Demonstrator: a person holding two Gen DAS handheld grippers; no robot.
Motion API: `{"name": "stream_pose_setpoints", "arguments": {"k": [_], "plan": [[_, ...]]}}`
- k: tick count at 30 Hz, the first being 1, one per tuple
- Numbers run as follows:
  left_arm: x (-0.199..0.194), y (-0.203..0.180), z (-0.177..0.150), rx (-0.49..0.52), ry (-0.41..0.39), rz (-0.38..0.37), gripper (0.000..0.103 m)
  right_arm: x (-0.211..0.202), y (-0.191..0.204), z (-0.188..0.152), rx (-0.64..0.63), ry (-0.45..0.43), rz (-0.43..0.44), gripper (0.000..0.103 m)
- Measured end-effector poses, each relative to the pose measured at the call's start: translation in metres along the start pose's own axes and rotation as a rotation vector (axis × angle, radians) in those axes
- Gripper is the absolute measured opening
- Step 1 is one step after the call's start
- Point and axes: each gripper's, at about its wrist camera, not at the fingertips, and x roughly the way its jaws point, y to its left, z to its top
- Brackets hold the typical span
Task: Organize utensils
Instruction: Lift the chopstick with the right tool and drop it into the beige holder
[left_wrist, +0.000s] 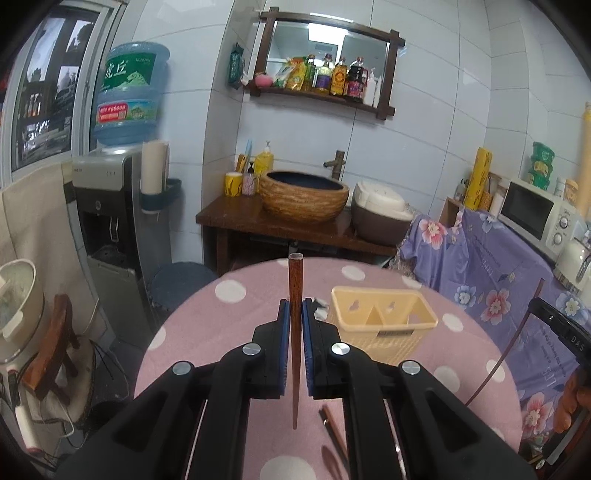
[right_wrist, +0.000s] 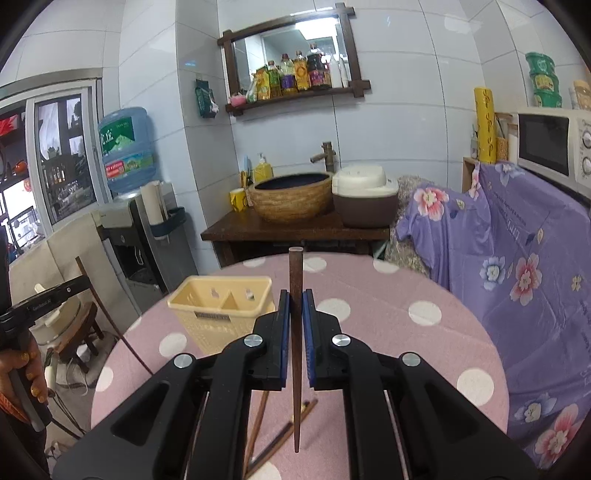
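Note:
My left gripper (left_wrist: 294, 310) is shut on a dark wooden chopstick (left_wrist: 294, 284) that stands upright between its blue pads, above the pink dotted table (left_wrist: 229, 306). A cream two-compartment utensil holder (left_wrist: 384, 317) stands just right of it. My right gripper (right_wrist: 295, 301) is shut on another dark wooden chopstick (right_wrist: 295, 280), also upright. The same holder (right_wrist: 221, 306) stands left of it. Loose chopsticks (right_wrist: 280, 428) and a wooden spoon (left_wrist: 330, 458) lie on the table under the grippers. The right gripper with its chopstick (left_wrist: 509, 343) shows at the right edge of the left wrist view.
A wooden stand (left_wrist: 258, 218) with a basin (left_wrist: 303, 195) and rice cooker (right_wrist: 364, 199) is behind the table. A water dispenser (left_wrist: 110, 206) stands at left. A purple floral cloth (right_wrist: 509, 251) and a microwave (right_wrist: 554, 147) are at right.

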Motion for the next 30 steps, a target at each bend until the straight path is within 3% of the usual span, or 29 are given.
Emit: {"name": "stream_pose_setpoints", "arguments": {"k": [8, 12, 18, 21, 30], "plan": [[-0.027, -0.029, 0.107, -0.031, -0.151, -0.091, 0.008, -0.009, 0.027, 0.11, 0.025, -0.172, 0.027, 0.008], [-0.01, -0.051, 0.13, -0.033, -0.16, -0.102, 0.008, 0.006, 0.043, 0.14, 0.045, -0.218, 0.02, 0.008], [0.043, -0.061, 0.095, -0.037, -0.102, -0.075, 0.008, 0.053, 0.06, 0.113, 0.022, -0.184, -0.013, 0.008], [0.074, -0.062, 0.063, -0.052, -0.024, -0.079, 0.008, 0.081, 0.055, 0.086, 0.046, -0.126, -0.022, 0.008], [0.111, -0.054, 0.015, -0.045, 0.089, -0.068, 0.008, 0.117, 0.044, 0.038, 0.058, -0.023, -0.033, 0.008]]}}
